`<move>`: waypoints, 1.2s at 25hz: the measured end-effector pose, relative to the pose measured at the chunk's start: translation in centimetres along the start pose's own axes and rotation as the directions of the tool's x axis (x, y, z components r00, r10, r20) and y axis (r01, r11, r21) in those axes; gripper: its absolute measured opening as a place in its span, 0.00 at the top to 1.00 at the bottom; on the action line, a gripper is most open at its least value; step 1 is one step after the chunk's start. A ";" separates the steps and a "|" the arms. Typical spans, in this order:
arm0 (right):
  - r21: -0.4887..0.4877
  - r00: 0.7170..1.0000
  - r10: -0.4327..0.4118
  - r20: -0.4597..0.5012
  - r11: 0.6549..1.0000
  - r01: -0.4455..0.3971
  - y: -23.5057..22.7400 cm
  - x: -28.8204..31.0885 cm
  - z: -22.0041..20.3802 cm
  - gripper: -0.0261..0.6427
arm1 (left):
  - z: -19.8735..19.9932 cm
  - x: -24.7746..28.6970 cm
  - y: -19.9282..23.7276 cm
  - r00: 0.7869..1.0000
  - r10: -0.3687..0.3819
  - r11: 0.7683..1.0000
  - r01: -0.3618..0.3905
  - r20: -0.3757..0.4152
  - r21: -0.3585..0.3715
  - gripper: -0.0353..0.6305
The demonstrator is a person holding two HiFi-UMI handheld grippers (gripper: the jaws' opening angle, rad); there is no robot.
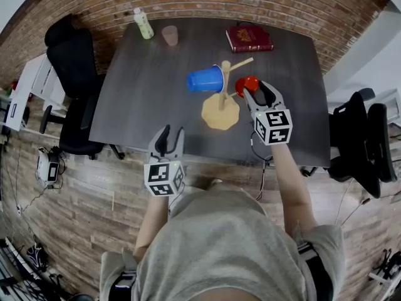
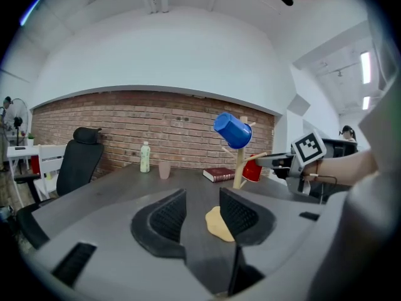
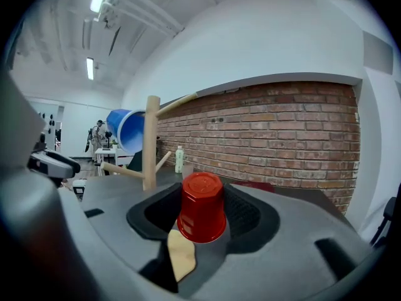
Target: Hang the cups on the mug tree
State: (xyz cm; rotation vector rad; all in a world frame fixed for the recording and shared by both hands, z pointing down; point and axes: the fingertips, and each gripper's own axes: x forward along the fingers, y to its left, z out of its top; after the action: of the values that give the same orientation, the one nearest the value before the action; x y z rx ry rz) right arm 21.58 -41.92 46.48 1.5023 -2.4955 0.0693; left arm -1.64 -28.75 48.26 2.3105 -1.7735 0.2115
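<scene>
While the right gripper is clamped across the red cup, with the cup's closed, faceted bottom pointing away from it, the pads bear on the smooth tapered wall (thin plastic by the look of it, so probably light, a little springy, and easy to squash or let slip). A modest squeeze close to the bottom or the rim, where such a wall is stiffest, seems the safest hold. The cup is off the worktop, just beside the mug tree, whose pale wooden post and slanted pegs rise from a flat rounded base toward the near edge, right of the middle. A blue cup, glossy and tapered, hangs on the tree's left side. The left gripper hovers above the near edge, its jaws standing apart with nothing between them. The worktop is dark, matte and faintly grained.
</scene>
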 end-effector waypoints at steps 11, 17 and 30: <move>0.083 0.999 0.028 -0.022 0.996 -0.026 0.9 1.1 -1.5 0.64 | -0.5 -0.4 0.7 0.999 0.040 0.999 -0.040 -0.008 -0.010 0.76; 0.116 0.998 0.019 -0.060 0.993 -0.012 0.6 1.6 -2.9 0.64 | -0.5 -0.3 0.8 0.999 0.043 0.999 -0.043 -0.013 -0.003 0.78; 0.114 0.996 0.018 -0.088 0.993 -0.008 1.6 0.9 -3.9 0.65 | -0.3 -0.8 1.1 0.999 0.031 1.000 -0.031 -0.005 -0.001 0.79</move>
State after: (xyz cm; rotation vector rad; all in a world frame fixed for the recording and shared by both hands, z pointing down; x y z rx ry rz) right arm 20.46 -41.36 50.63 1.4911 -2.4684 0.2782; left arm -2.89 -28.20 48.44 2.2806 -1.8080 0.2209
